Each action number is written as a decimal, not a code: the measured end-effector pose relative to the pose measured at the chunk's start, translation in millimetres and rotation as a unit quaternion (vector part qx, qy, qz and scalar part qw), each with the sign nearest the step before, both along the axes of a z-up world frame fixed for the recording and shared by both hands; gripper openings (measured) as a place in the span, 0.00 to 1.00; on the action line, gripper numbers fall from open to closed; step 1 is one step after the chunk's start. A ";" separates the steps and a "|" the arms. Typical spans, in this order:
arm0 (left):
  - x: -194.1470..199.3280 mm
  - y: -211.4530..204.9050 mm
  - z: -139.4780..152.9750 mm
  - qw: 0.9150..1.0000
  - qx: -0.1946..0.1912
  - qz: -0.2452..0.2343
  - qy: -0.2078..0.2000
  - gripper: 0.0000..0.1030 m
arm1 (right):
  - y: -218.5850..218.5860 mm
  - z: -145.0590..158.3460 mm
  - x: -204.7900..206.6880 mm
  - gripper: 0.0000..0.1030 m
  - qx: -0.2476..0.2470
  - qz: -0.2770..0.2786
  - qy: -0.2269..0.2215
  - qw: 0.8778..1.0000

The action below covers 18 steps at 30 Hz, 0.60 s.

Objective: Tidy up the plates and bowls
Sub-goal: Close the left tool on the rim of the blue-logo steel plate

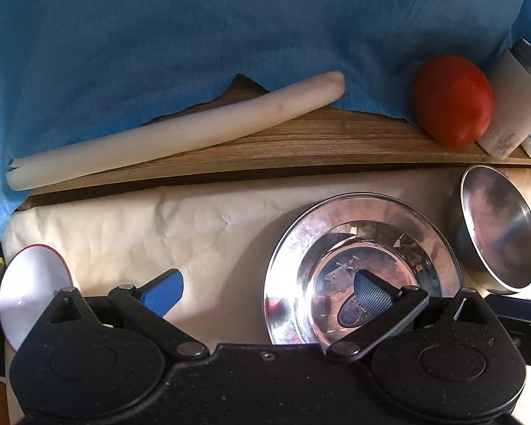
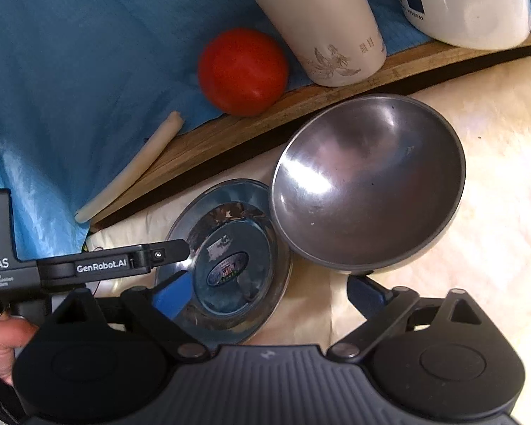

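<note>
A shiny steel plate (image 1: 361, 248) with a sticker in its well lies on cream paper. My left gripper (image 1: 267, 294) is open and straddles the plate's left rim, with one finger over the well and the other over the paper. A dull steel bowl (image 2: 368, 184) stands just right of the steel plate (image 2: 230, 265), their rims almost meeting. My right gripper (image 2: 269, 295) is open. Its left finger hangs over the plate's near edge and its right finger sits just below the bowl's near rim. The steel bowl (image 1: 499, 226) also shows at the right of the left wrist view. A white red-rimmed dish (image 1: 32, 294) lies far left.
A wooden board (image 1: 301, 141) along the back carries a white paper roll (image 1: 177, 131), a red tomato (image 1: 451, 99), a beige tumbler (image 2: 322, 24) and a white mug (image 2: 467, 3). Blue cloth (image 1: 194, 28) hangs behind. The left gripper's black housing (image 2: 99, 265) and a hand (image 2: 0, 347) fill the lower left.
</note>
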<state>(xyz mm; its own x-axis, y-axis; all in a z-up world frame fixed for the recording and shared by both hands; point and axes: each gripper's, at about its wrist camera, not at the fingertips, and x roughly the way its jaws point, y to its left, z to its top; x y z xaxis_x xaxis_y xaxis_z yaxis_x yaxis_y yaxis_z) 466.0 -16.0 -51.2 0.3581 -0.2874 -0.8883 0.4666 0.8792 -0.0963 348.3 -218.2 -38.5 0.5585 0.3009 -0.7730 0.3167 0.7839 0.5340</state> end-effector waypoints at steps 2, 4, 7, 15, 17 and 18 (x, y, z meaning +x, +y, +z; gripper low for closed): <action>1.7 -1.5 -1.4 1.000 0.000 -0.003 0.001 0.99 | -0.1 -1.9 0.6 0.82 0.000 -0.004 0.003 1.000; 2.1 -2.6 -2.1 1.000 -0.001 -0.005 0.001 0.99 | 0.5 -3.0 1.2 0.81 0.001 -0.008 0.001 1.000; 2.0 -3.0 -3.1 1.000 -0.001 -0.004 0.000 0.99 | -0.3 -4.7 1.7 0.78 0.001 -0.012 0.002 1.000; -0.2 -4.7 -2.9 1.000 0.004 0.000 -0.004 0.87 | -2.0 -6.9 0.7 0.64 0.011 -0.011 0.003 1.000; -1.5 -5.2 -2.4 1.000 0.004 0.001 -0.003 0.84 | -1.2 -7.6 1.0 0.62 0.009 -0.010 0.005 1.000; -2.0 -5.3 -2.4 1.000 0.002 -0.001 -0.001 0.82 | -1.0 -7.6 1.3 0.61 0.009 -0.011 0.006 1.000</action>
<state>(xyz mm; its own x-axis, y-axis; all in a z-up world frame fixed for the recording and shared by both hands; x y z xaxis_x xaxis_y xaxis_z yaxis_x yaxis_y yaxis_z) 464.0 -21.3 -53.6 0.3596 -0.2839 -0.8889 0.4684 0.8788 -0.0912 349.6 -219.2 -46.1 0.5555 0.3019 -0.7748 0.3404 0.7676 0.5431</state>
